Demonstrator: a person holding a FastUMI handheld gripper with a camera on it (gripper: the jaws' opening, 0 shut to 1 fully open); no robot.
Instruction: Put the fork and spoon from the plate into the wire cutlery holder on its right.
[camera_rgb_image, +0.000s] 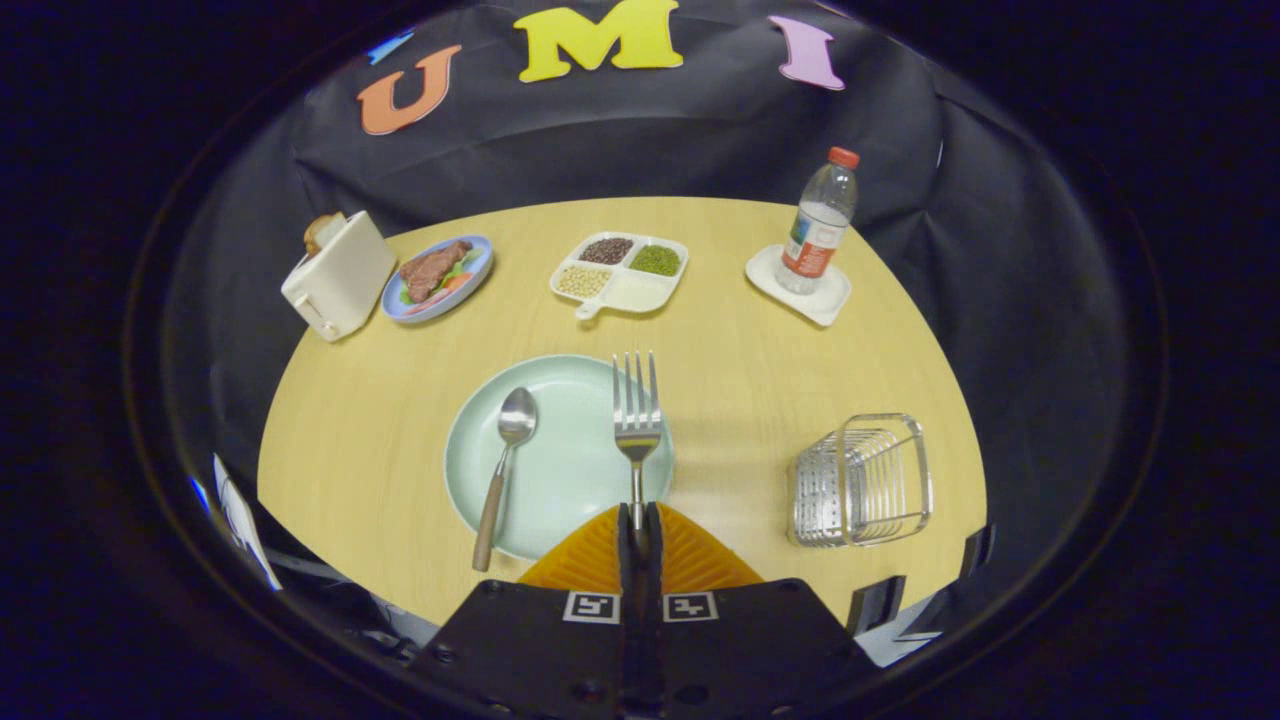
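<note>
Gripper (638, 520) with fingers closed on the handle of the fork (636, 420), tines pointing ahead over the plate (570, 470) holding the spoon (505, 460); wire cutlery holder (862, 482), empty, near the table's right edge.

Sitting on the round wooden table (760, 400) are two round plates, one pale green (560, 480) and one blue holding meat (437, 277), one silver metal fork (636, 420), one wooden-handled spoon (503, 470), one wire cutlery holder (862, 480), one white toaster (338, 275), one white divided tray (620, 275), one clear plastic bottle (820, 222) and one white coaster (798, 285).
</note>
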